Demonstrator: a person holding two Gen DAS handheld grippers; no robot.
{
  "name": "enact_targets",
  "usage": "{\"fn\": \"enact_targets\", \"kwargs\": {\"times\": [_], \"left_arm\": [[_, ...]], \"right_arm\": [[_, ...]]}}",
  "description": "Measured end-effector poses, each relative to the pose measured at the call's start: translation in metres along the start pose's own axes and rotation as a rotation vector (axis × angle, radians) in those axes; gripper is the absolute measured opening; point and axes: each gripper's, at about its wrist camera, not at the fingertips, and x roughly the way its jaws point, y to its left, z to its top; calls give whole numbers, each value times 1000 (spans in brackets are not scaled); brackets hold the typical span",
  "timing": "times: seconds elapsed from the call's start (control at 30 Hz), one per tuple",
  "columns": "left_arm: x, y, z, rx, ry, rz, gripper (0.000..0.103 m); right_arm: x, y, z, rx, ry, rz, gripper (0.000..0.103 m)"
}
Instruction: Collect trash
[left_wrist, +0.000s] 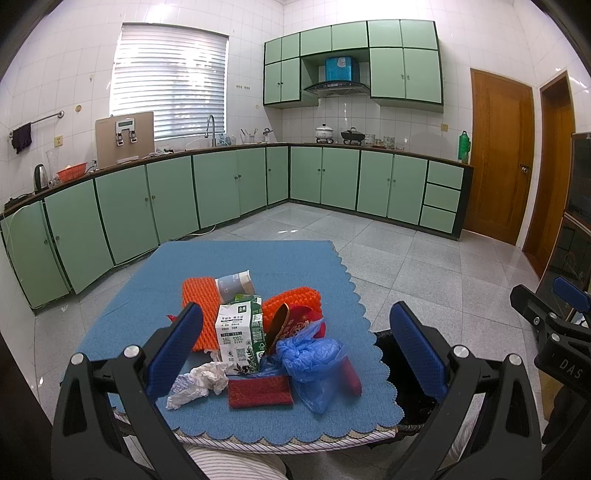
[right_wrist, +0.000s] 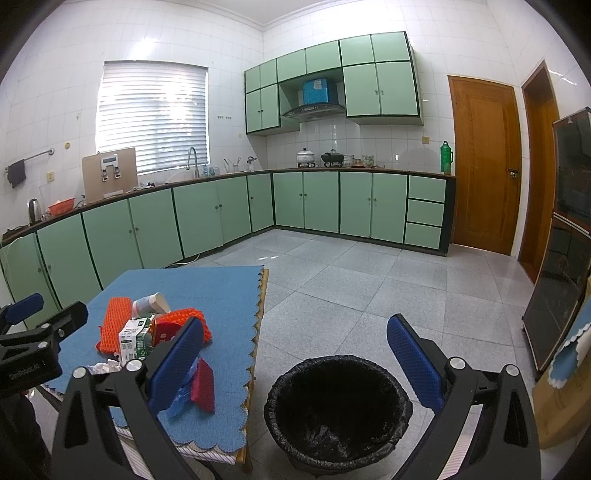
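Trash is heaped on a small table with a blue cloth: a milk carton, crumpled white paper, a blue plastic bag, a dark red cloth, orange foam nets, a paper cup and a red embroidered piece. My left gripper hovers open above the near side of the pile, holding nothing. My right gripper is open and empty over a bin lined with a black bag, which stands on the floor right of the table.
Green cabinets and a worktop line the far walls. Two wooden doors are at the right, and a dark glass cabinet stands at the far right. Grey tiled floor lies between. A striped sleeve shows below.
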Motion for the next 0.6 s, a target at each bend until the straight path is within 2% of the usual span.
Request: {"fn": "enact_targets", "kwargs": {"times": [0.6], "left_arm": [[-3,-1,1,1,0,1,98]], "right_arm": [[0,-1,0,3,-1,1,97]]}}
